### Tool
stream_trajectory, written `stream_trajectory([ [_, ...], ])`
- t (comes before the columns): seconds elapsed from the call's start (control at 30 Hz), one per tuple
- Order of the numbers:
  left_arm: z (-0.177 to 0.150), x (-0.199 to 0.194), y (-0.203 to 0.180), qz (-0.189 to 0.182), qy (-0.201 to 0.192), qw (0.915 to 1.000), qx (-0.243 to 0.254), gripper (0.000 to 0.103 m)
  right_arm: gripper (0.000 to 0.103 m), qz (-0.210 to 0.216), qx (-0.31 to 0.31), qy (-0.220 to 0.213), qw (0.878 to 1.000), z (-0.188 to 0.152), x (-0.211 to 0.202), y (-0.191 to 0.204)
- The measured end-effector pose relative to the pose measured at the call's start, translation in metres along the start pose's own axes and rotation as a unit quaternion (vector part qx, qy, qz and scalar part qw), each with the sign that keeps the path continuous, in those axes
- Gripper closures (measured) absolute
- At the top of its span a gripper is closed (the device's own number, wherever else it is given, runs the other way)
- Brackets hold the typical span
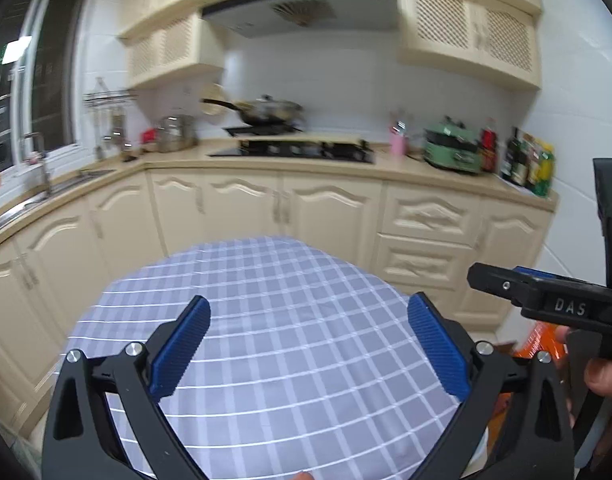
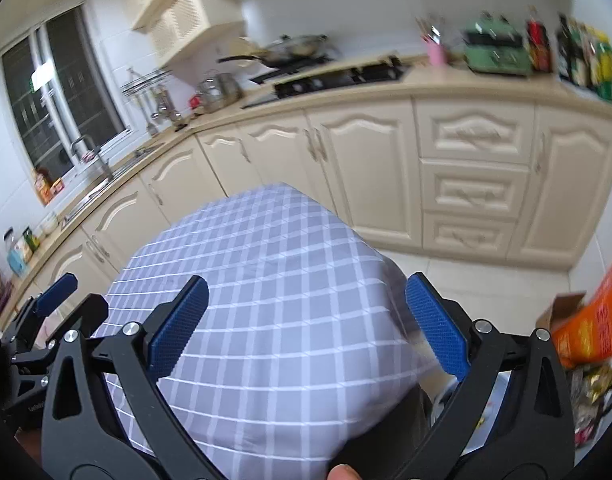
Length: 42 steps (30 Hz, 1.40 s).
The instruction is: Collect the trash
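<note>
Still hunting for trash. Left hand-held gripper (image 1: 308, 318) and right hand-held gripper (image 2: 306, 300) both spread wide, empty, hovering over the checked worktop (image 2: 273, 280). No trash on it; orange packaging (image 2: 590, 320) beyond its right edge. Probably next: swing right, reach down.

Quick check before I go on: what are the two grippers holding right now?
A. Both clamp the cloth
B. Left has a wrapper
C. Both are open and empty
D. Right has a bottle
C: the left gripper and the right gripper both have their blue pads spread wide above the checked tablecloth, with nothing between them.
</note>
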State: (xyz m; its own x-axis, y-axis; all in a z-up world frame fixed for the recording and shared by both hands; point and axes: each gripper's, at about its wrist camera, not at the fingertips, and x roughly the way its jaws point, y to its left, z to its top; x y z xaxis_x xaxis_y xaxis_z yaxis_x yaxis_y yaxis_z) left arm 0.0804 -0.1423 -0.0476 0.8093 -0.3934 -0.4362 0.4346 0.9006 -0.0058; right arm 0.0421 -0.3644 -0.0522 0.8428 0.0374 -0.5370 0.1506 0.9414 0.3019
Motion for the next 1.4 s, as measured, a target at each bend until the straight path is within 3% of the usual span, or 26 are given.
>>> stream_trajectory([
  [0.23, 0.01, -0.039, 0.045, 0.053, -0.024, 0.998, -0.025, 0.005, 0.006, 0.017, -0.061, -0.029, 0.998, 0.014, -0.003, 0.071],
  [0.63, 0.024, -0.091, 0.094, 0.118, -0.058, 0.99, -0.05, 0.005, 0.006, 0.032, -0.102, -0.057, 0.993, 0.015, -0.01, 0.139],
  [0.97, 0.028, -0.118, 0.107, 0.144, -0.095, 0.9827, -0.066, 0.004, 0.006, 0.029, -0.118, -0.079, 0.989, 0.014, -0.021, 0.165],
  [1.4, 0.023, -0.124, 0.121, 0.154, -0.097, 0.9797, -0.083, 0.004, 0.006, 0.035, -0.129, -0.089, 0.987, 0.013, -0.025, 0.179],
])
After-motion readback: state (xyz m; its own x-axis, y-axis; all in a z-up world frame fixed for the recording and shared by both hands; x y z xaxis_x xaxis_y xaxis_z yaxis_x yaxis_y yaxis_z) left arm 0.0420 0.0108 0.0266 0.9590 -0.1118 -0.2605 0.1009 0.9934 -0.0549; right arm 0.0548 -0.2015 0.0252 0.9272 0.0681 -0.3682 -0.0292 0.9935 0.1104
